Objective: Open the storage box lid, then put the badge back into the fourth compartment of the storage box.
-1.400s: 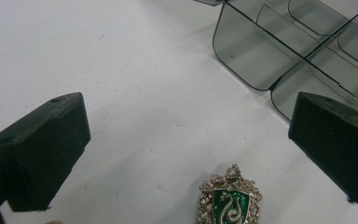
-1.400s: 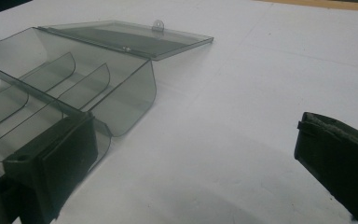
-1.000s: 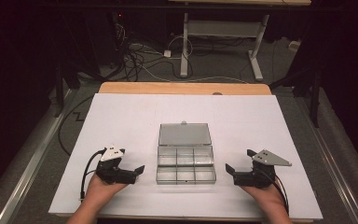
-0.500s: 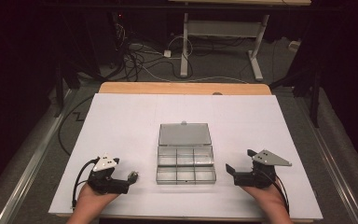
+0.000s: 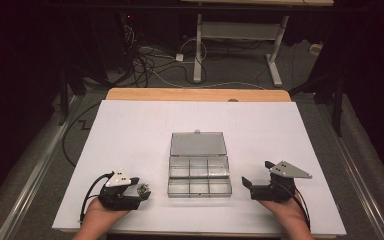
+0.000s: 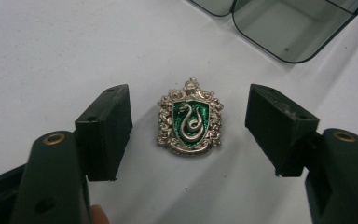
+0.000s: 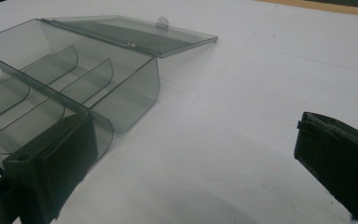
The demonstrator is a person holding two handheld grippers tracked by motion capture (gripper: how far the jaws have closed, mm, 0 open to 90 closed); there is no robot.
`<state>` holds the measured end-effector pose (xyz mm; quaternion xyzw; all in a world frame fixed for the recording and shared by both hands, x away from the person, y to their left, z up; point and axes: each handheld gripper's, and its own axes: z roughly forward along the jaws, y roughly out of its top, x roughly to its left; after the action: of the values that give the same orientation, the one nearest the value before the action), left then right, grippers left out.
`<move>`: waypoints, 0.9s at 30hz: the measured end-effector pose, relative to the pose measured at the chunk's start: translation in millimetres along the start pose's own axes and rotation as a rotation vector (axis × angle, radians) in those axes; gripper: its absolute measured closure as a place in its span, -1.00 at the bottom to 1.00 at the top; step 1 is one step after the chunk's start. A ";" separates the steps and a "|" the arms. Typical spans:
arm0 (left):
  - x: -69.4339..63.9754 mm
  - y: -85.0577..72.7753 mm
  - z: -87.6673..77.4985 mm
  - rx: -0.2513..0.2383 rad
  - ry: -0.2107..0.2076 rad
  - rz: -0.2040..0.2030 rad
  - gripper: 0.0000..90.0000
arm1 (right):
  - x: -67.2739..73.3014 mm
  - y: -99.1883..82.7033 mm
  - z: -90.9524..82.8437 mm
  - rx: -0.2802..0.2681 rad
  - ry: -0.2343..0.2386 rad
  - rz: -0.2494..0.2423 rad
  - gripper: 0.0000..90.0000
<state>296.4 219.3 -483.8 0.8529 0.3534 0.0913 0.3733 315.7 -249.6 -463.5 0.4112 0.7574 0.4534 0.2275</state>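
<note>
Half-closing L gripper (image 6: 189, 128) astride badge (image 6: 189, 117), untouched

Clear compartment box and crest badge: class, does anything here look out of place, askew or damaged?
Nothing stands out. The clear box sits square, lid open flat, compartments bare. The badge lies face up on the white table, intact, between the left tool's closing jaws, untouched.
</note>
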 end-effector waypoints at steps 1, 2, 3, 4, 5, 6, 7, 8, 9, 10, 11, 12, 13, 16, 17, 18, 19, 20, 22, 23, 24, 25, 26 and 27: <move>-0.9 0.2 0.8 0.005 0.001 0.010 -0.24 | -0.3 -0.2 0.3 -0.001 0.000 -0.003 -0.99; -1.8 0.4 1.6 0.008 0.005 0.019 -0.20 | -0.3 -0.4 0.2 0.001 0.001 -0.001 -0.99; -2.3 0.6 2.1 0.009 0.009 0.027 -0.19 | -0.4 -0.5 0.3 0.002 0.000 -0.001 -0.99; -2.7 0.8 2.5 0.008 0.009 0.027 -0.17 | -0.5 -0.4 0.3 0.000 -0.003 -0.001 -0.99; -2.6 0.8 2.7 0.006 0.010 0.035 -0.12 | -0.6 -0.5 0.0 0.001 -0.006 0.005 -0.99; -2.6 0.8 3.0 0.007 0.010 0.037 -0.08 | -1.2 -0.4 0.1 -0.001 -0.006 0.001 -0.99; -2.5 0.9 3.1 0.007 0.011 0.039 -0.08 | -1.3 -0.3 -0.1 0.002 -0.008 0.005 -0.99; -2.5 0.9 3.1 0.009 0.016 0.046 -0.06 | -1.6 -0.3 -0.1 0.002 -0.010 0.005 -0.99; -2.8 1.0 3.3 0.011 0.025 0.053 -0.02 | -2.3 -0.2 -0.2 0.000 -0.014 0.004 -0.99; -3.0 1.0 3.3 0.013 0.030 0.056 0.01 | -2.3 -0.3 -0.6 -0.001 -0.017 0.010 -0.99; -3.1 1.0 3.4 0.012 0.031 0.055 0.03 | -2.8 -0.6 -0.6 -0.002 -0.018 0.005 -0.99; -3.3 1.0 3.5 0.014 0.034 0.058 0.03 | -2.7 -0.9 -0.8 0.001 -0.017 0.008 -0.99; -3.5 1.1 3.5 0.015 0.036 0.060 0.05 | -2.9 -1.1 -1.1 0.004 -0.017 0.009 -0.99; -4.2 1.4 3.7 0.014 0.039 0.065 0.13 | -3.9 -1.4 -1.7 0.001 -0.021 0.009 -0.99; -4.4 1.5 3.6 0.015 0.041 0.066 0.17 | -3.8 -1.5 -2.2 0.000 -0.021 0.011 -0.99; -4.5 1.9 3.6 0.017 0.042 0.066 0.20 | -3.6 -1.5 -2.4 -0.002 -0.020 0.011 -0.99; -4.4 2.6 3.5 0.021 0.042 0.067 0.21 | -3.5 -1.5 -2.5 -0.002 -0.018 0.006 -0.99; -4.6 2.8 3.5 0.023 0.043 0.069 0.21 | -2.7 -1.7 -2.7 0.002 -0.017 0.008 -0.99; -5.3 2.5 3.4 0.019 0.047 0.071 0.22 | -2.2 -2.0 -3.0 0.003 -0.012 0.002 -0.99; -5.1 2.0 3.3 0.014 0.046 0.065 0.22 | -1.8 -2.0 -3.5 0.003 -0.011 0.007 -0.99; -5.0 1.6 3.2 0.011 0.046 0.060 0.22 | -2.2 -1.8 -3.6 -0.001 -0.010 0.003 -0.99; -4.9 1.6 3.1 0.010 0.045 0.057 0.22 | -2.4 -1.6 -3.7 -0.005 -0.010 0.003 -0.99; -5.2 1.8 3.0 0.011 0.048 0.058 0.23 | -2.3 -1.5 -3.8 -0.005 -0.010 0.004 -0.99; -5.5 1.8 3.0 0.012 0.050 0.059 0.23 | -1.8 -1.6 -3.6 -0.003 -0.008 0.005 -0.99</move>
<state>294.6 213.0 -484.1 0.8626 0.3378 0.1216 0.3563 313.4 -253.3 -463.2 0.4143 0.7548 0.4535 0.2301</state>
